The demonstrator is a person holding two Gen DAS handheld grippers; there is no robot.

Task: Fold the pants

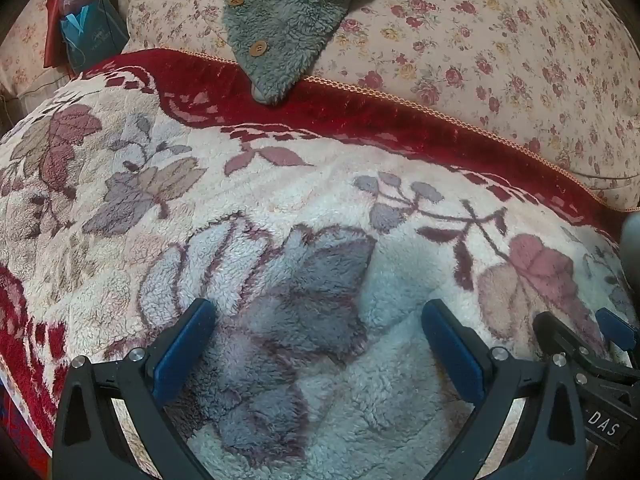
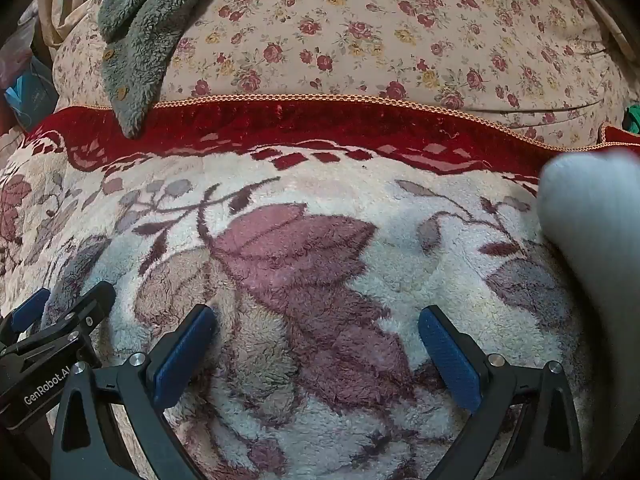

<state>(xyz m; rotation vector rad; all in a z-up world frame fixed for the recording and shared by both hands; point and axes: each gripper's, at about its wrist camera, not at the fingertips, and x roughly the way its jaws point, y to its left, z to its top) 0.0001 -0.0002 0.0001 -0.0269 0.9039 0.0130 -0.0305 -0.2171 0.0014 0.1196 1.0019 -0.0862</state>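
Observation:
My left gripper (image 1: 320, 312) is open and empty, just above a fleecy cream blanket (image 1: 280, 184) with leaf patterns and a red border. My right gripper (image 2: 318, 320) is also open and empty over the same blanket (image 2: 360, 184), close beside the left one; it shows at the right edge of the left wrist view (image 1: 580, 344), and the left gripper shows at the left edge of the right wrist view (image 2: 60, 320). A pale grey, blurred piece of cloth (image 2: 592, 208) lies at the right; whether it is the pants I cannot tell.
A grey-green fleece garment with wooden buttons (image 1: 288, 28) hangs over a floral quilt (image 1: 480, 40) at the back, its tip touching the blanket's red border. A teal bag (image 1: 92, 36) stands at the far left.

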